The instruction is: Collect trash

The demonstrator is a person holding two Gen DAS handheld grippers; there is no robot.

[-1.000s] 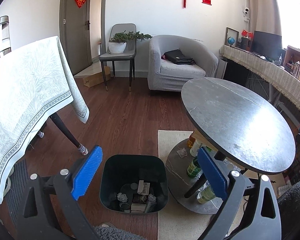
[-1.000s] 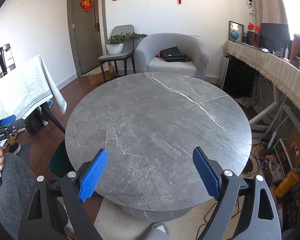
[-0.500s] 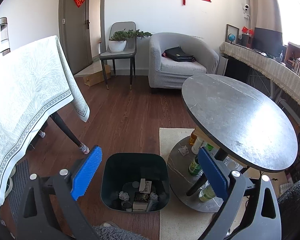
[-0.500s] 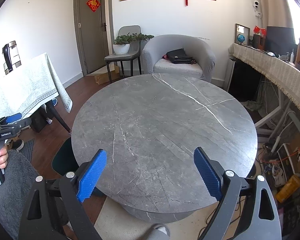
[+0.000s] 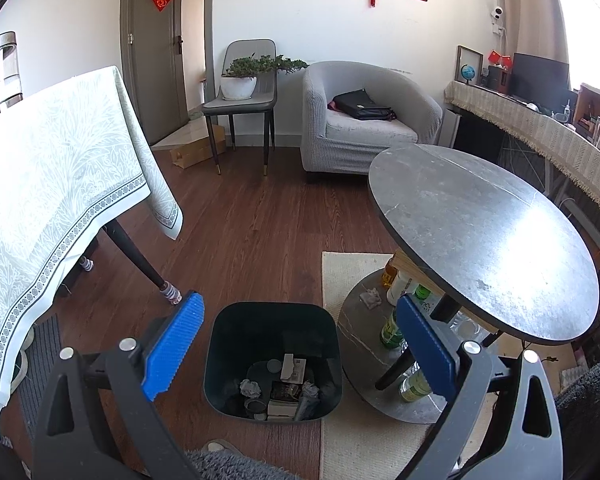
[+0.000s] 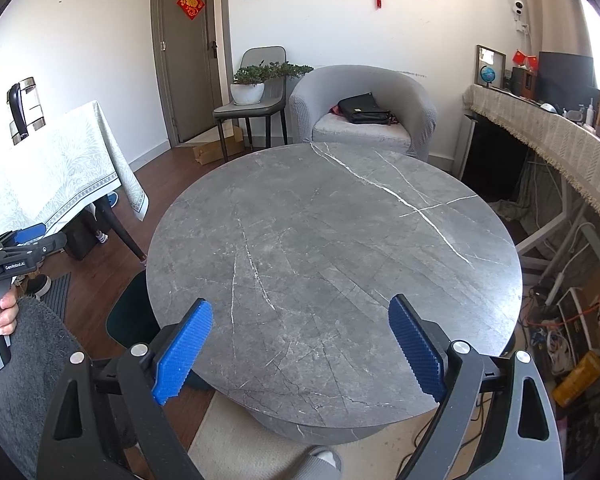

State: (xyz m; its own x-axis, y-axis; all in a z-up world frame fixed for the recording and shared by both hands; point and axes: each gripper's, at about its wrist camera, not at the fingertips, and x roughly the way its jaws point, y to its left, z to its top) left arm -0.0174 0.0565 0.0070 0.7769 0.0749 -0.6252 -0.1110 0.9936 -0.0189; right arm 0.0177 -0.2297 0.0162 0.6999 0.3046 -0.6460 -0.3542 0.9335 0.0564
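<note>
A dark green trash bin [image 5: 273, 320] stands on the wood floor and holds crumpled paper, small boxes and a can. My left gripper [image 5: 298, 344] hangs open and empty above it. A crumpled white scrap [image 5: 371, 297] lies on the lower shelf of the round grey table [image 5: 480, 232]. My right gripper [image 6: 298, 350] is open and empty above the bare top of the round grey table [image 6: 332, 236]. The bin's edge [image 6: 130, 316] shows left of the table there. The left gripper's side [image 6: 24, 254] shows at the far left, held in a hand.
Bottles [image 5: 390, 330] stand on the table's lower shelf. A table with a pale cloth [image 5: 52, 184] is on the left. A cream rug [image 5: 352, 272] lies under the round table. A grey armchair [image 5: 364, 120] and a chair with a plant [image 5: 242, 92] stand by the far wall.
Both grippers have risen and drawn back slightly, so the bin and round table sit a little lower and farther in view. Both stay open and empty.
</note>
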